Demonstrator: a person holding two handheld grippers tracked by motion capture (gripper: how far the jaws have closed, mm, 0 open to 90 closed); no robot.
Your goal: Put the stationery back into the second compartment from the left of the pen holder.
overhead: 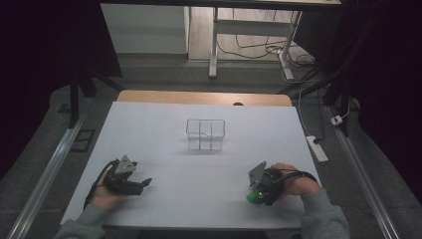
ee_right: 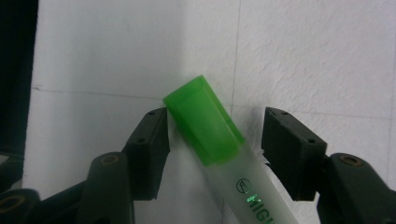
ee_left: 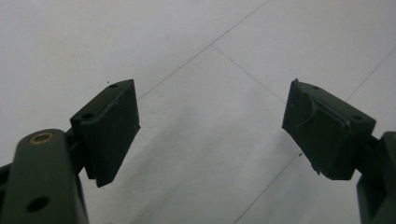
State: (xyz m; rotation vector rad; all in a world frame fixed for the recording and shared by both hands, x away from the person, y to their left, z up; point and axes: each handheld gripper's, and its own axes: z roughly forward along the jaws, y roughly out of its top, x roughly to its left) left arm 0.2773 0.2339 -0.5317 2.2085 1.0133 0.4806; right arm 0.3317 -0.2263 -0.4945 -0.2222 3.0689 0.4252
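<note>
White sheeting covers the table (overhead: 164, 129); a clear divided container (overhead: 205, 134) stands near its middle. I see my right gripper (ee_right: 215, 135) at the near right, jaws spread around a green-capped highlighter (ee_right: 205, 123). Its cap lies close against one jaw with a gap to the other; I cannot tell whether it is clamped. My left gripper (ee_left: 210, 126) rests near left, jaws wide apart over bare sheet.

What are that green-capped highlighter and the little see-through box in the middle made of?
Highlighter: looks like plastic, with a glossy translucent green cap and a frosted, milky barrel with printed lettering. Clear box: probably hard transparent plastic, maybe acrylic; the white table shows through its walls and inner dividers.
</note>
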